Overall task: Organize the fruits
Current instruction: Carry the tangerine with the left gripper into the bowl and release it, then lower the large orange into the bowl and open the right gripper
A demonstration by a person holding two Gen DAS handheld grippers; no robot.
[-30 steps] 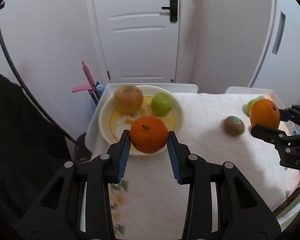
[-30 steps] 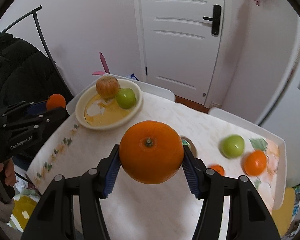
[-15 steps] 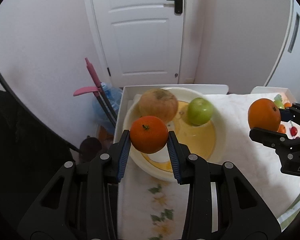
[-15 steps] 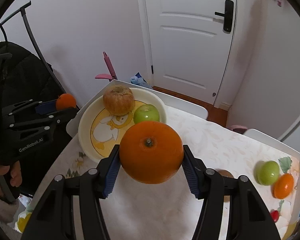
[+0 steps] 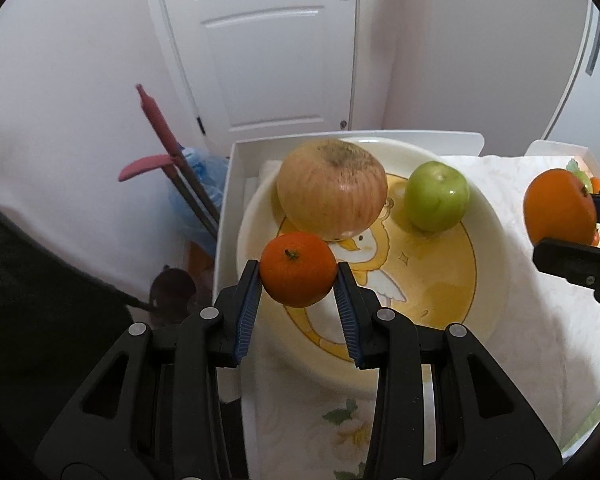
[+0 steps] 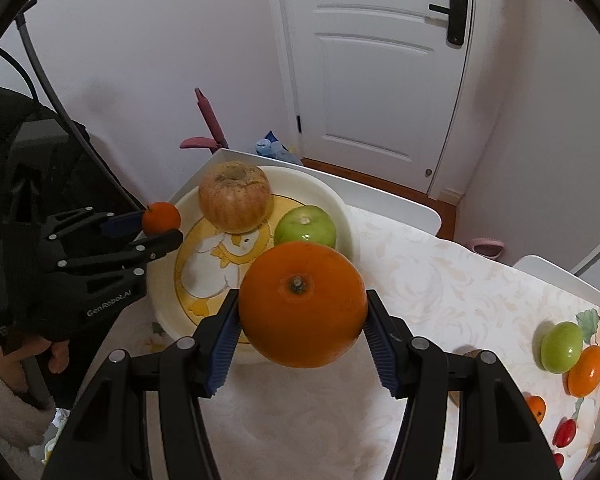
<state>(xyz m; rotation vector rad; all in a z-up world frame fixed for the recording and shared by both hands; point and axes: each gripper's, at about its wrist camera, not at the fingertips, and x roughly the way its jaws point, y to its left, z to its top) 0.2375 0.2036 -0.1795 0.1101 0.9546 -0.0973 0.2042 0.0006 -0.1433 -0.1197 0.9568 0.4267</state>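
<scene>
My left gripper [image 5: 297, 280] is shut on a small orange mandarin [image 5: 298, 269] and holds it above the near left part of the cream duck-print bowl [image 5: 488, 280]. In the bowl lie a big reddish apple [image 5: 332, 194] and a green apple [image 5: 436, 196]. My right gripper [image 6: 302, 320] is shut on a large orange [image 6: 302, 304] and holds it above the bowl's [image 6: 160, 304] right edge. The right wrist view also shows the left gripper [image 6: 162, 227], mandarin [image 6: 161, 217], reddish apple [image 6: 234, 197] and green apple [image 6: 305, 228].
The table wears a pale floral cloth [image 6: 440, 288]. At its right end lie a green fruit [image 6: 561, 346], a small orange fruit [image 6: 586, 371], a smaller orange one [image 6: 537, 407] and red bits [image 6: 564, 433]. A brown kiwi [image 6: 471, 353] peeks behind my right finger. A pink mop [image 5: 160, 148] leans beside the table.
Both grippers have moved closer to the bowl with their fruit. The left mandarin now hangs over the bowl's inside; the right orange has come to the bowl's right edge.
</scene>
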